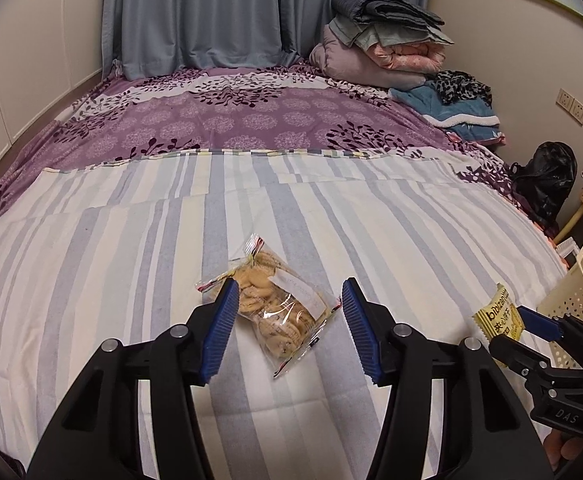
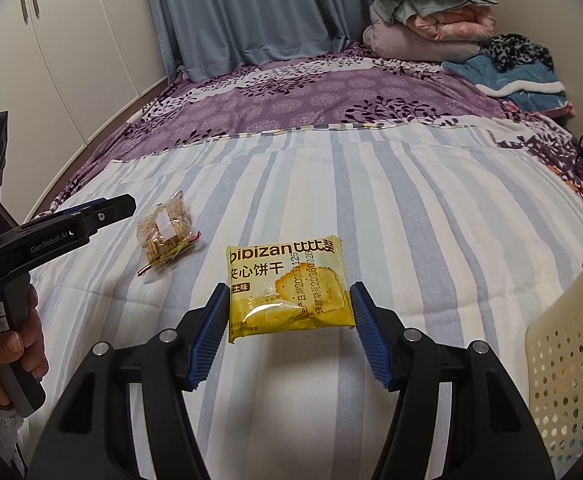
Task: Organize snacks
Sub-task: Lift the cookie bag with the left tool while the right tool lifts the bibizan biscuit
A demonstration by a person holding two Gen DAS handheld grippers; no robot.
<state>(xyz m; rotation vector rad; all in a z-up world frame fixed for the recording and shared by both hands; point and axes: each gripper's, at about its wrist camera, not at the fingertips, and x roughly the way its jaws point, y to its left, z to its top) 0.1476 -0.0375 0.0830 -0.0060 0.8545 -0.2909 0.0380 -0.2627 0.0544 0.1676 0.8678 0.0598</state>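
A clear bag of round cookies [image 1: 275,312] sits slantwise between my left gripper's [image 1: 289,282] blue pads. The left pad presses its side and the right pad its sealed corner, so the gripper is shut on it just above the striped bedspread [image 1: 91,260]. In the right wrist view the same bag [image 2: 167,232] shows at the tip of the left gripper [image 2: 131,202]. My right gripper [image 2: 289,286] is shut on a yellow sandwich-biscuit packet [image 2: 291,288], held flat over the bed. That packet [image 1: 495,312] and the right gripper [image 1: 525,314] also show at the far right of the left wrist view.
A cream perforated basket [image 2: 567,360] stands at the bed's right edge, close to the right gripper. Folded quilts [image 1: 383,40] and clothes are piled at the far right corner. A black bag [image 1: 547,176] sits by the wall. White cupboards [image 2: 51,60] line the left side.
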